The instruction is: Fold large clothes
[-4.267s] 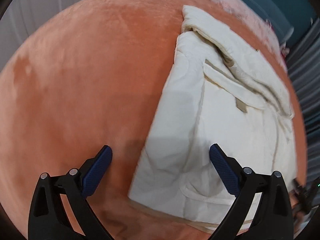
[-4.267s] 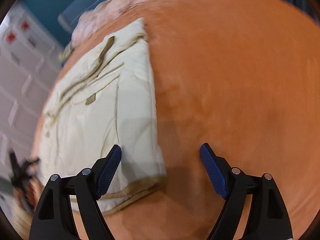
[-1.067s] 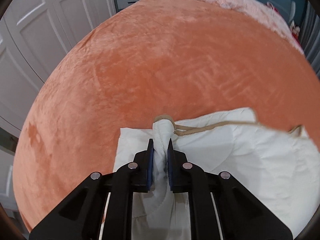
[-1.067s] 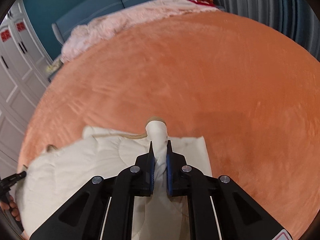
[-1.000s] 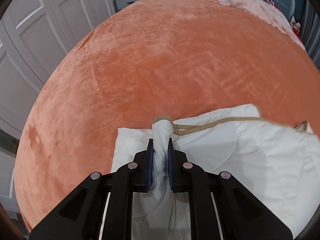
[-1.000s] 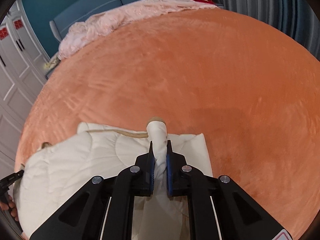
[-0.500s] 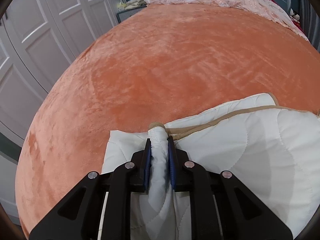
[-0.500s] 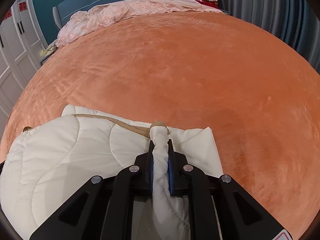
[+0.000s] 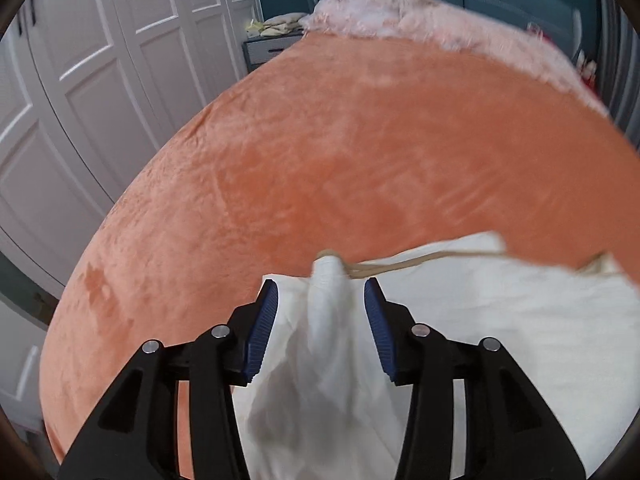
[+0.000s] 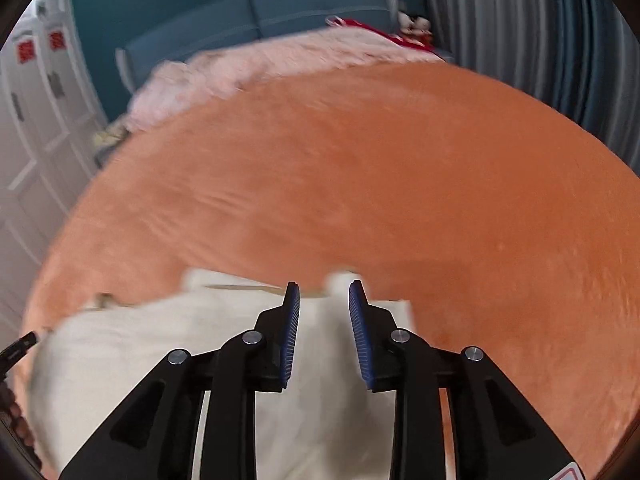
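Note:
A cream quilted garment with tan trim (image 9: 500, 320) lies folded on the orange bed cover (image 9: 360, 168). My left gripper (image 9: 322, 296) is open, its blue pads on either side of a raised ridge of the garment's left corner, not pressing it. My right gripper (image 10: 320, 296) is open too, with the garment's right corner (image 10: 340, 280) loose between and just beyond the pads. The garment (image 10: 160, 344) spreads to the left in the right wrist view. Both views are blurred by motion.
White wardrobe doors (image 9: 80, 100) stand to the left of the bed. A pink blanket (image 10: 260, 64) lies at the bed's far end before a blue headboard (image 10: 280, 12). Grey curtains (image 10: 540, 32) hang at the right. A bedside cabinet (image 9: 268, 50) holds small items.
Both grippers were shut on the garment's corners half a second ago; both have now opened and let the cloth go. The garment has been folded over since 4.3 s ago.

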`<state>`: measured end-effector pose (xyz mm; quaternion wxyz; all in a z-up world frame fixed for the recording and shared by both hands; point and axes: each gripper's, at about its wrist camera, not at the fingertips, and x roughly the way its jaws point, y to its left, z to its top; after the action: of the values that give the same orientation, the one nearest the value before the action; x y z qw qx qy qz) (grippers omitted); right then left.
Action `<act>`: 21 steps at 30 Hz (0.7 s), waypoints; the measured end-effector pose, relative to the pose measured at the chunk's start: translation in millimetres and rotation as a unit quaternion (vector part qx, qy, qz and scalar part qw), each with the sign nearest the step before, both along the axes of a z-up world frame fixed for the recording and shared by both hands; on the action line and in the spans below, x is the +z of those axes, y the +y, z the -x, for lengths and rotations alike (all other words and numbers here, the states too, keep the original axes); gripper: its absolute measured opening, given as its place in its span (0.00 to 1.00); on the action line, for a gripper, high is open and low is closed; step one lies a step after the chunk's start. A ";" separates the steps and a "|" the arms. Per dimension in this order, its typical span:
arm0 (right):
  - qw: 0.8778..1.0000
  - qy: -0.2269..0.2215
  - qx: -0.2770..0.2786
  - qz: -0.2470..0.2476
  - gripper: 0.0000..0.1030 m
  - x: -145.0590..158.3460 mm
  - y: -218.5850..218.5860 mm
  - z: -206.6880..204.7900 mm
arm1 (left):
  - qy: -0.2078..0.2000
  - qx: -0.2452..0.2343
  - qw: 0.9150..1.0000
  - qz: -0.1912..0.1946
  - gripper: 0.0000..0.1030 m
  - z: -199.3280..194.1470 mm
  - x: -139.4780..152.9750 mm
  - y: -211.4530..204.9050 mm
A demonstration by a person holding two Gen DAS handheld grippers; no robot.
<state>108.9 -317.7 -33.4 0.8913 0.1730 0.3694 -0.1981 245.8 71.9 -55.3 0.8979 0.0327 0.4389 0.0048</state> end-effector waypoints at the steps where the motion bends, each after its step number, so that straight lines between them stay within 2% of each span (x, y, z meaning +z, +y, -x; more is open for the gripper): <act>1: 1.000 -0.003 0.017 -0.008 0.27 4.5 10.2 -1.7 | -0.006 -0.007 1.000 0.021 0.42 5.8 12.4 -4.7; 5: 0.993 0.012 0.113 -0.032 0.26 0.7 71.8 -26.3 | -0.007 -0.069 0.996 0.050 0.42 14.6 29.3 -50.3; 9: 0.986 0.037 0.159 -0.034 0.20 -18.9 112.3 -51.0 | 0.020 -0.110 0.993 0.045 0.41 12.7 10.9 -96.2; 11: 0.984 0.054 0.166 -0.040 0.19 -32.0 121.3 -62.9 | 0.035 -0.119 0.991 0.042 0.40 11.0 -3.1 -110.1; 14: 0.983 0.072 0.167 -0.014 0.19 -48.6 130.5 -72.5 | 0.050 -0.126 0.990 0.029 0.38 8.4 -27.3 -126.2; 17: 0.983 0.082 0.163 -0.012 0.16 -62.7 131.0 -79.3 | 0.061 -0.121 0.991 0.020 0.38 5.3 -51.0 -131.2; 19: 0.983 0.086 0.159 -0.018 0.16 -73.1 127.6 -83.4 | 0.064 -0.116 0.991 0.028 0.38 1.9 -62.7 -130.2; 21: 0.983 0.090 0.156 -0.019 0.16 -81.2 128.9 -87.6 | 0.063 -0.114 0.991 0.026 0.38 -1.1 -68.1 -131.2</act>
<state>196.6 -188.8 -114.6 0.8709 0.1114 0.4743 -0.0644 246.9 -59.3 -123.4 0.8636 0.0599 0.4882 -0.1110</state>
